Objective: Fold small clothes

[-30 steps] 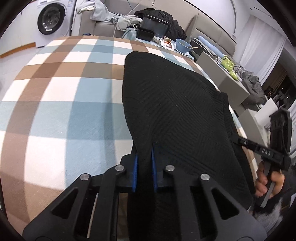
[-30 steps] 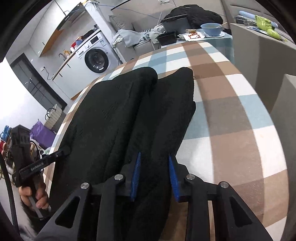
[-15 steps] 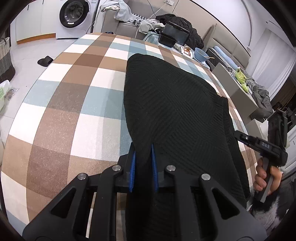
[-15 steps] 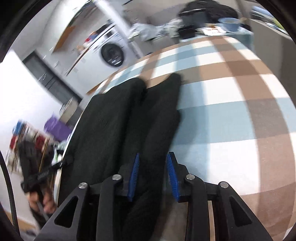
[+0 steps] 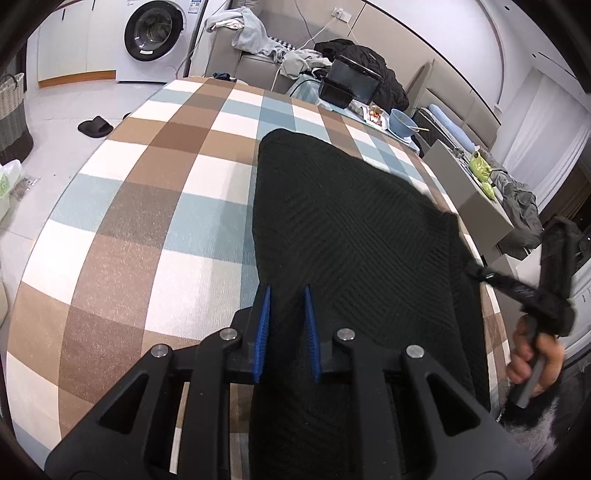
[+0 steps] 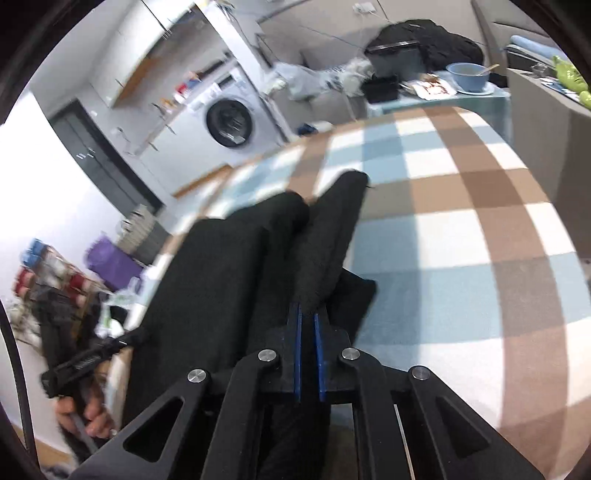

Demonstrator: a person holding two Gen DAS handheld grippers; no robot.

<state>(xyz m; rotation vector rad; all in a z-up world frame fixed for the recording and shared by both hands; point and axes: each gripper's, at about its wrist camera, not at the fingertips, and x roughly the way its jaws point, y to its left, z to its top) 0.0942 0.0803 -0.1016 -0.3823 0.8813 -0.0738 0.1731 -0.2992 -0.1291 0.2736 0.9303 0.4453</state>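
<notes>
Fingers (image 6: 297, 350) of the right gripper (image 6: 308, 314) just snapped together, clenched on a raised fold of the black knitted garment (image 5: 354, 236). Left gripper (image 5: 286, 291) fingers (image 5: 263, 332) easing slightly apart yet pinching the near hem of the same garment. Spread lengthwise over the brown, blue and white checked cloth of the counter (image 5: 155, 206), its right part doubled into two ridges; washing machine (image 5: 155, 35) beyond.
</notes>
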